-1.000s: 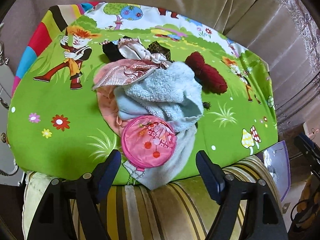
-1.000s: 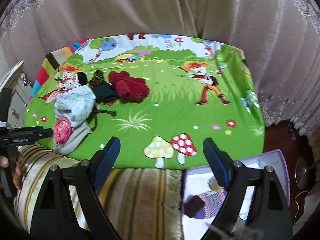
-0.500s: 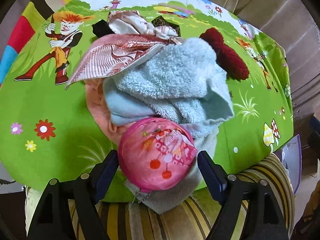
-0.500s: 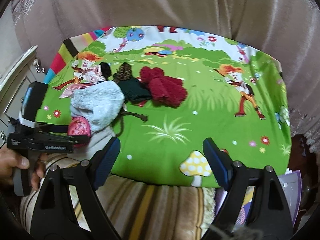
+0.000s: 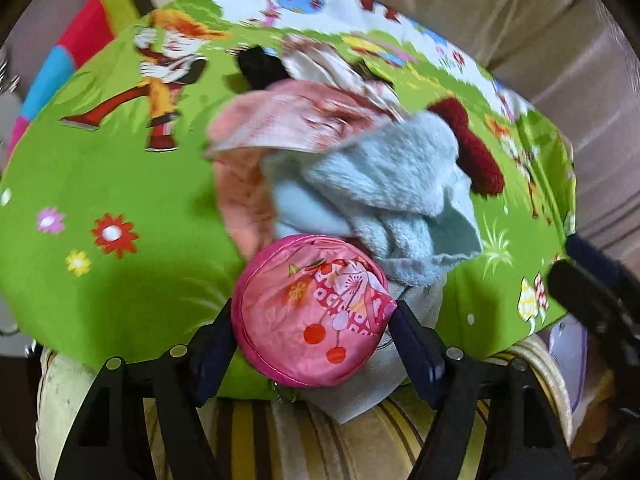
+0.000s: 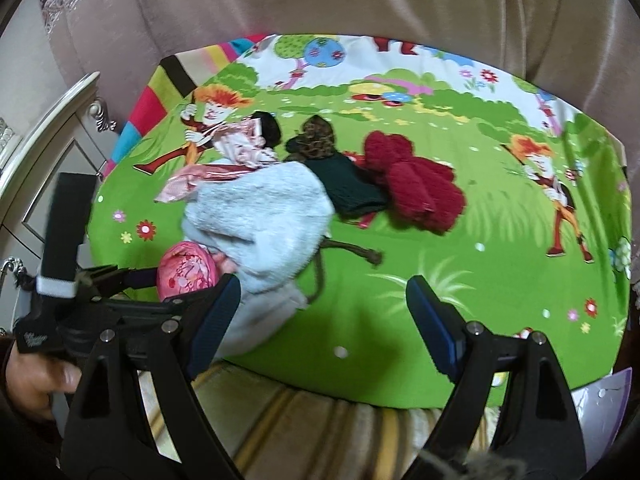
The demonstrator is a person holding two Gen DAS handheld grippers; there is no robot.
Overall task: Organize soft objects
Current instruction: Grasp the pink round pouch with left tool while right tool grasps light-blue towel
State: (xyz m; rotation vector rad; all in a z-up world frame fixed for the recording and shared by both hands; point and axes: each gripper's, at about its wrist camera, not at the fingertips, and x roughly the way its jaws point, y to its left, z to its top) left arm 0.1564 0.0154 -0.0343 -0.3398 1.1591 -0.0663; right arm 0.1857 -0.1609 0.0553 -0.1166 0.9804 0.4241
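Left gripper [image 5: 312, 320] jaws pinch the pink pouch [image 5: 310, 314] off the pile's near edge; right gripper [image 6: 324, 316] jaws wide, empty, standing by.

1. I can make out no readable word, number or brand in either wrist view.
2. The left gripper [image 6: 132, 280] body carries a small pale marking near the hand in the right wrist view — too blurred for me to read.
3. The pink pouch [image 5: 312, 316] shows white shapes that may be letters — I cannot tell.
4. The cartoon cloth [image 6: 500, 240] bears pictures only.
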